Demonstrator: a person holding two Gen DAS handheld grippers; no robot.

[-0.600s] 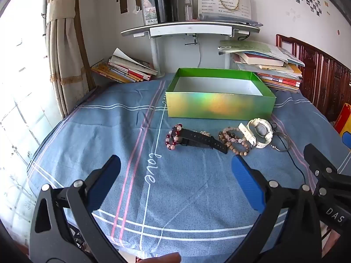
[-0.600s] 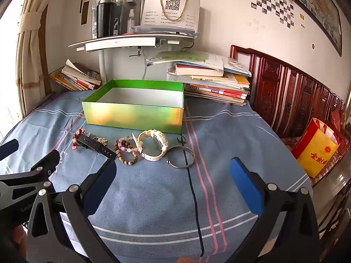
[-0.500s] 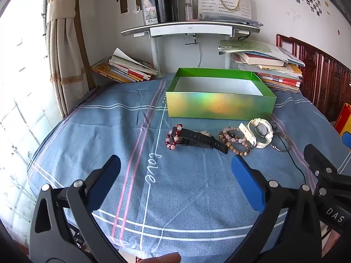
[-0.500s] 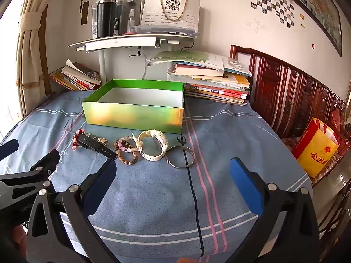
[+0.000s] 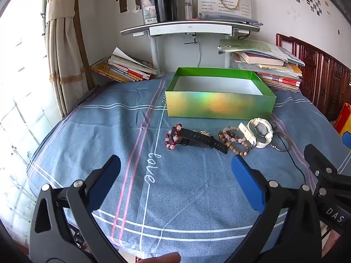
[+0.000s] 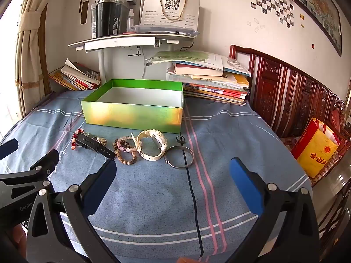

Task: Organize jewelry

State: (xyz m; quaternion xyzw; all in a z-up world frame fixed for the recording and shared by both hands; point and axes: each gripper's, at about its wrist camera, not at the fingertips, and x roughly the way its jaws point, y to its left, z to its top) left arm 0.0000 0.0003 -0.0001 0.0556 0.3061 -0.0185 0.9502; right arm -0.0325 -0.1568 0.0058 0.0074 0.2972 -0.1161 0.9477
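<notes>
1. Blue striped bedspread (image 5: 197, 186) covers the surface; books, a shelf and a wooden headboard sit behind. Whether it is a bed or a covered desk, cannot tell.
2. Jewelry lies in a row ahead of both hand-held grippers, just in front of the green box (image 5: 219, 107), none of it inside yet.
3. Row from left hand-held gripper's view: red bead bracelet (image 5: 170, 139) farthest left, black watch strap (image 5: 198, 139) lying over it, brown bead bracelets (image 5: 235, 141), white watch (image 5: 258, 132), silver bangle (image 6: 179, 159) farthest right.
4. Small dark ring (image 6: 180, 139) sits beyond the bangle, near the box's right corner.
5. Box is open-topped, white inside, looks empty; it stands beyond the jewelry row.
6. Left hand-held gripper (image 5: 175, 171): spread wide, nothing between its pads, hovering short of the row, tilted down.
7. Right hand-held gripper (image 6: 173, 173): also spread wide, nothing held, bangle and white watch just ahead of its gap.
8. Step judged: start of task, approach before first pick; nothing sorted so far.
9. Next move likely calls for lowering one hand-held gripper onto a single piece, e.g. right onto bangle or watch, closing on it, then lifting it over the box's near wall.
10. Risk: strap and beads overlap, so a grab may drag a neighbour.
</notes>
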